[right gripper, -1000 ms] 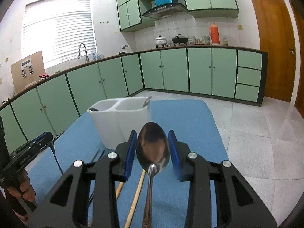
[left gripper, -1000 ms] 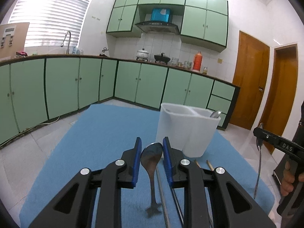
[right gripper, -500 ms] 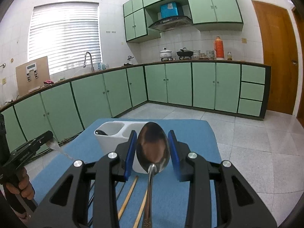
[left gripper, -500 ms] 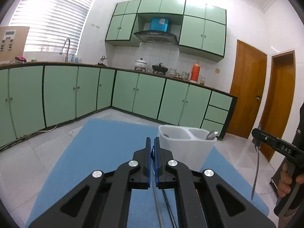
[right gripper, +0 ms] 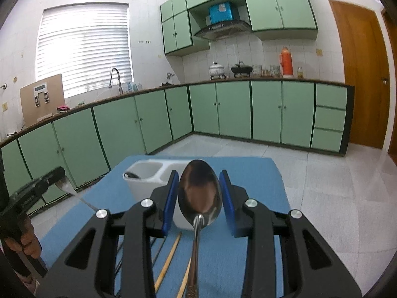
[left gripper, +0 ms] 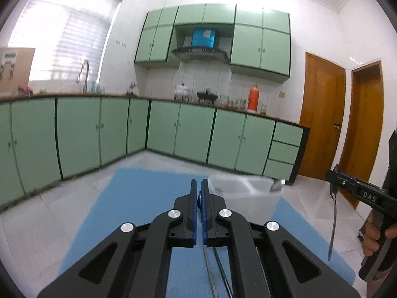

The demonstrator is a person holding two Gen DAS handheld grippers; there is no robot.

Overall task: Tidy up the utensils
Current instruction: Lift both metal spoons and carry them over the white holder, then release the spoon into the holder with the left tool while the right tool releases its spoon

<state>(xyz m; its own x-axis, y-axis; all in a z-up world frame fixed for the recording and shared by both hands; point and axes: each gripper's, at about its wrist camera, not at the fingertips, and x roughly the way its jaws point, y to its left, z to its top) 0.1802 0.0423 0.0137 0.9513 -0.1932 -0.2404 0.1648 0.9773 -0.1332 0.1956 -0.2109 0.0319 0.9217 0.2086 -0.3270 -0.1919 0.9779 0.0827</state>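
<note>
Spoons hang from both tongs: left tongs (left gripper: 198,193) pinch a spoon (right gripper: 65,185) edgewise, right tongs (right gripper: 198,191) clamp a spoon's bowl (right gripper: 199,192), above the white holder (right gripper: 146,173).

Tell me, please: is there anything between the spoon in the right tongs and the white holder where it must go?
Nothing visible. The spoon is held in the right tongs, and the white holder stands just beyond it on the blue mat, with open air between.
</note>
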